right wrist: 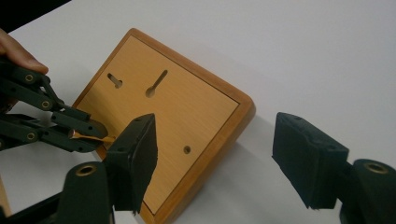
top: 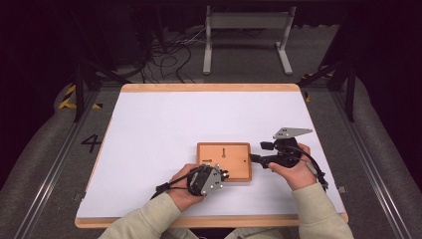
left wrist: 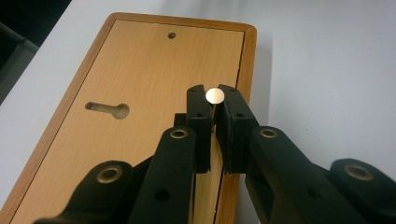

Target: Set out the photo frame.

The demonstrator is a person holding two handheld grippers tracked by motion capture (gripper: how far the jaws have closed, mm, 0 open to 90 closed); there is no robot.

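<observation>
My left jaws (left wrist: 214, 109) pinch a small brass peg (left wrist: 215, 95) over the rectangular wooden board (left wrist: 140, 93); right jaws (right wrist: 219, 161) gape open straddling its corner; loose pinch risks dropping it.

A wood-edged table (top: 209, 87) carries a white sheet (top: 164, 129); a wooden board with keyhole slots (top: 234, 152) lies flat on it.

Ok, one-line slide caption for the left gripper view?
Left gripper shut on a small brass-coloured pin above a wooden board with a keyhole slot.
</observation>
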